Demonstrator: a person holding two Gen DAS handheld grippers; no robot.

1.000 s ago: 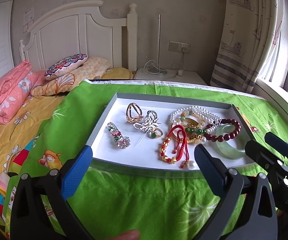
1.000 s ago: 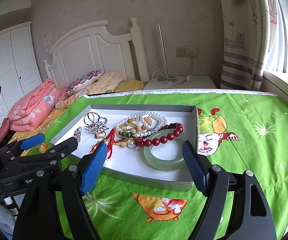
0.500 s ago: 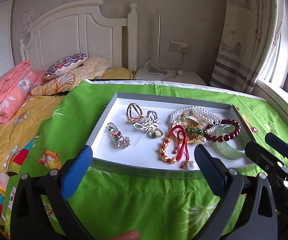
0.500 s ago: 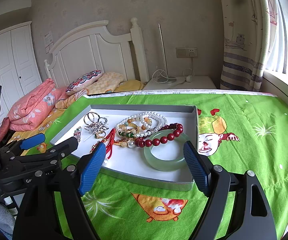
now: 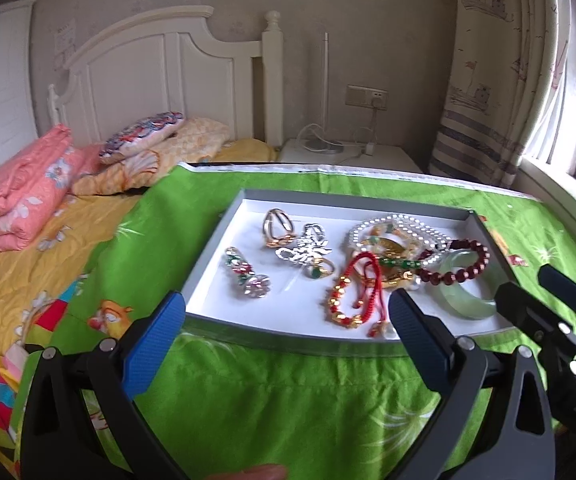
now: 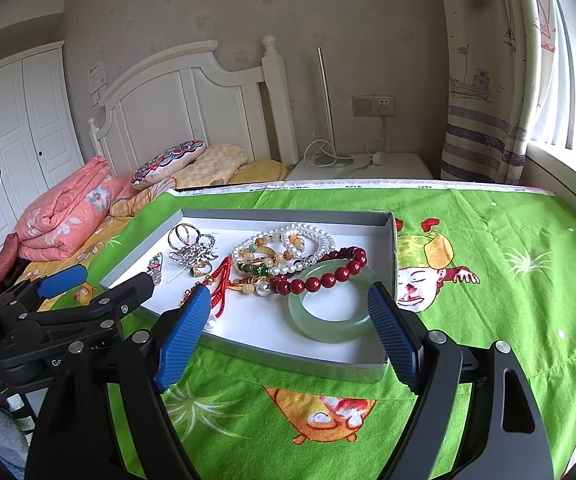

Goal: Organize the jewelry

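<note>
Change: both views barely shift; jewelry lies as before.
Left gripper (image 5: 286,334): wide open, empty, before the tray (image 5: 288,338).
Right gripper (image 6: 288,324): wide open, empty, near the bangle (image 6: 333,306).
Jewelry: all in tray; bracelets (image 5: 391,258) tangled together.
Tip: pinch one loose piece, lift slowly.

Daylight pours in from the window (image 6: 567,92) at the right of both frames, blown out to white there, leaving the room bright and the shadows soft. Fisheye bending curves the curtain (image 5: 499,80) and darkens the corners; the left wrist view looks slightly blurred.
</note>
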